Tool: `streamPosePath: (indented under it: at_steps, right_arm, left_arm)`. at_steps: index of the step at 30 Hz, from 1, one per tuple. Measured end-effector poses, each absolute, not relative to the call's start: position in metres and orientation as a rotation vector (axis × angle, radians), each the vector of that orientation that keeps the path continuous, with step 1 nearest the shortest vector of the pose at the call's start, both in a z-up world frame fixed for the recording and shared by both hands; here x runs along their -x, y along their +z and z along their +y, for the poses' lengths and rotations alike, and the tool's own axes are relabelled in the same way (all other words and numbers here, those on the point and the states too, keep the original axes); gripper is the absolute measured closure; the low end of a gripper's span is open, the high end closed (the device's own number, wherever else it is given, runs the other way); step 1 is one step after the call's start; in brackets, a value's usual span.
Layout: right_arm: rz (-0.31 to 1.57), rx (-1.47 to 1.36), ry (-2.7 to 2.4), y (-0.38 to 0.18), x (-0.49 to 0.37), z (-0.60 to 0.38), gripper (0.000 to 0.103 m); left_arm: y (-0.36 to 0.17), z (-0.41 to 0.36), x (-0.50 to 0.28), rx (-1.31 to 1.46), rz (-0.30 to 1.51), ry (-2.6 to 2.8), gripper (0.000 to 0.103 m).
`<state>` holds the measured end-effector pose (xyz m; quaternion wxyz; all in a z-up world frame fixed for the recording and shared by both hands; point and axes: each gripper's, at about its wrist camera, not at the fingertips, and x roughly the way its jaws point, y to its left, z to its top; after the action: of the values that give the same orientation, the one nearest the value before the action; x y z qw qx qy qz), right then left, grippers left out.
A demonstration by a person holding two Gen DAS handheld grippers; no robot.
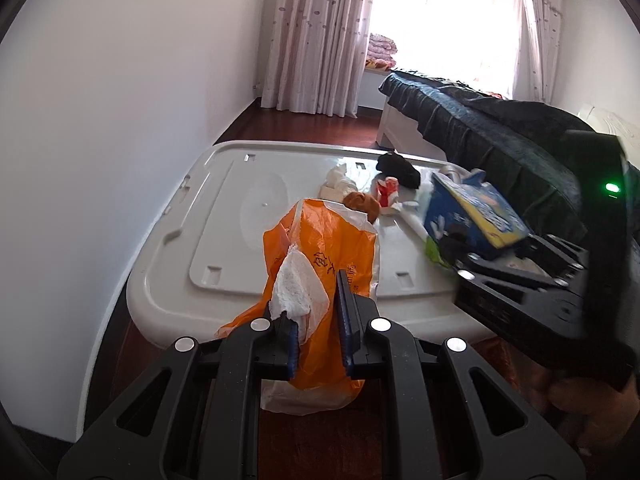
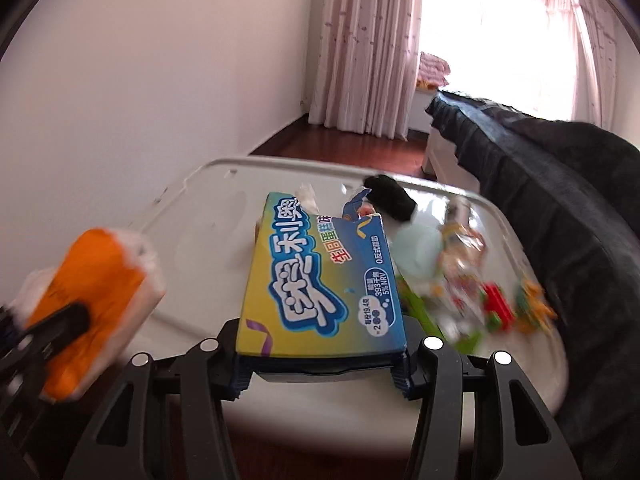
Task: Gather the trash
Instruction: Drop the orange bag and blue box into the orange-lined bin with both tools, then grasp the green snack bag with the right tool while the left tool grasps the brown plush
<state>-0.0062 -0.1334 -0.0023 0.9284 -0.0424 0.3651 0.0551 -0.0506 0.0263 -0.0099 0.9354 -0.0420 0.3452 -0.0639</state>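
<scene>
My left gripper (image 1: 318,320) is shut on an orange plastic bag (image 1: 324,248) with a white tissue (image 1: 294,288) in its mouth, held at the near edge of a white storage-box lid (image 1: 224,216). My right gripper (image 2: 322,372) is shut on a blue and yellow snack box (image 2: 320,276), held above the lid (image 2: 208,232). That box also shows in the left wrist view (image 1: 468,212), right of the bag. The bag shows blurred at the left of the right wrist view (image 2: 92,300).
On the lid lie a black cloth (image 1: 400,168), a brown lump (image 1: 362,202), white tissues (image 1: 338,180), a red wrapper (image 1: 388,192) and colourful wrappers (image 2: 480,292). A bed with a dark cover (image 1: 480,128) stands at the right. A white wall (image 1: 100,120) is on the left.
</scene>
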Motion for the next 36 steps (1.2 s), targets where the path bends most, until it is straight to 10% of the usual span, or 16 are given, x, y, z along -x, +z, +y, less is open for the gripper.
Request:
streamPosePath:
  at_steps: [12, 18, 36]
  right_arm:
    - [1.092, 0.069, 0.121, -0.059, 0.116, -0.162, 0.049]
    - [1.061, 0.020, 0.027, -0.056, 0.120, -0.185, 0.019]
    - [0.735, 0.229, -0.003, -0.008, 0.037, -0.179, 0.008]
  left_arm:
    - [-0.061, 0.002, 0.096, 0.112, 0.985, -0.231, 0.087]
    - [-0.065, 0.014, 0.102, 0.133, 1.030, -0.107, 0.024]
    - [-0.006, 0.005, 0.087, 0.077, 0.725, -0.122, 0.013]
